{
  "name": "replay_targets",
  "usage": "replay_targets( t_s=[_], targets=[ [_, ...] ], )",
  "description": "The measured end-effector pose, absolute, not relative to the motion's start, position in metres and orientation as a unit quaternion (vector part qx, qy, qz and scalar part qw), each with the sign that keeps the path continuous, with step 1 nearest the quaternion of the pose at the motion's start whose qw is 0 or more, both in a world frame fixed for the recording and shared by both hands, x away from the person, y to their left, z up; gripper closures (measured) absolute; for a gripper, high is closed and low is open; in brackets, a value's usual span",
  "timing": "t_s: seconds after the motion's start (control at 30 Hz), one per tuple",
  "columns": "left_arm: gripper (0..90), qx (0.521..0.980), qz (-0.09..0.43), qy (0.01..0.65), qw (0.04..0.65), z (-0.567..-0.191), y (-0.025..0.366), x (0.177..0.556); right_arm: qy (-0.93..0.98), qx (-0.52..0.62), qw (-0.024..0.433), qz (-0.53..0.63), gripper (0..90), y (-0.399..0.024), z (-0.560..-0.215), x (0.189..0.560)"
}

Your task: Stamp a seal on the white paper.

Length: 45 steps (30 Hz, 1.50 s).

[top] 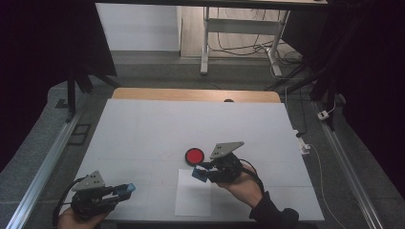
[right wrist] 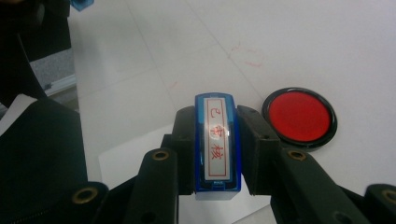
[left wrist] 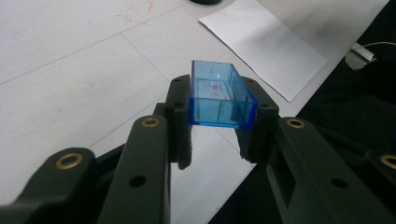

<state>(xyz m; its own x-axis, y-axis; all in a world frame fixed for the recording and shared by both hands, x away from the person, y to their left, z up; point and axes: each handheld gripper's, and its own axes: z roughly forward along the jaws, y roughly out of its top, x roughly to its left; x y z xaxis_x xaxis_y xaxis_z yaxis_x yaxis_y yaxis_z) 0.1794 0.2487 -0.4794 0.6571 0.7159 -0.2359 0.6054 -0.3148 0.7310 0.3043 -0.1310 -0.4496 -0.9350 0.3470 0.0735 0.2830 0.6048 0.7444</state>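
Fingers [right wrist: 184, 140] of the right gripper [right wrist: 215, 144] clamp a stamp [right wrist: 215, 144] beside the red ink pad [right wrist: 299, 116]; left gripper [left wrist: 219, 121] pinches its probable blue cap [left wrist: 219, 98]; press squarely.

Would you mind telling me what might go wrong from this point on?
The right gripper holds the blue stamp beside the open red ink pad; a tilted press may ink it unevenly. The sheet of paper lies loose on the table and could slide under the stamp. The left gripper pinches the clear blue cap only near its end, so it might slip.
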Motion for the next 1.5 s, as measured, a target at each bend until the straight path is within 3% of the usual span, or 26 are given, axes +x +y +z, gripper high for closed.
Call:
replay_targets(
  t_s=[1.5],
  targets=[
    [68.5,0.813,0.066,0.403,0.415,-0.480,0.247,0.179,0.925,0.136,0.038,0.352,70.6,-0.104,-0.496,0.301]
  ],
)
